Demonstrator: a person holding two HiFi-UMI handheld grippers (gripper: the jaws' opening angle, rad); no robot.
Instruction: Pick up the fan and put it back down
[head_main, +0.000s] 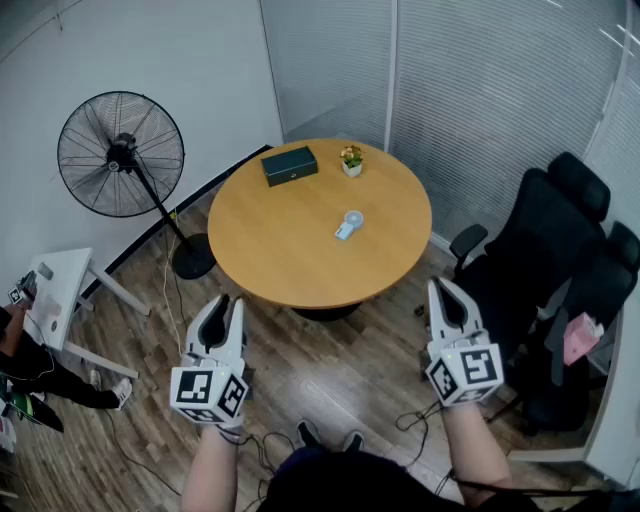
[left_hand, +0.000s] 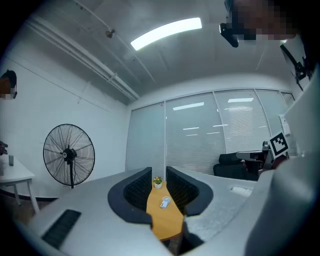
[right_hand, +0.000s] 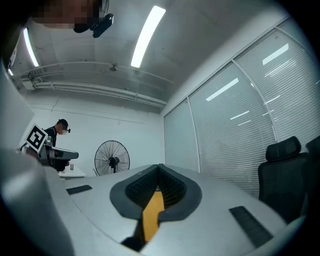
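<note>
A small white and light-blue hand fan (head_main: 349, 224) lies on the round wooden table (head_main: 290, 250), right of its middle. In the left gripper view the hand fan (left_hand: 165, 202) shows in the gap between the jaws, far off on the table (left_hand: 161, 225). My left gripper (head_main: 222, 303) hovers over the floor just short of the table's near edge, open, with nothing between its fingers. My right gripper (head_main: 441, 288) is held at the table's near right, shut and empty. Its closed tips (right_hand: 158, 167) point across the table (right_hand: 151, 217).
A dark green box (head_main: 290, 165) and a small potted plant (head_main: 351, 160) sit at the table's far side. A tall black pedestal fan (head_main: 121, 153) stands at the left wall. Black office chairs (head_main: 545, 250) crowd the right. A white side table (head_main: 60, 290) and a person (right_hand: 61, 128) are at the left.
</note>
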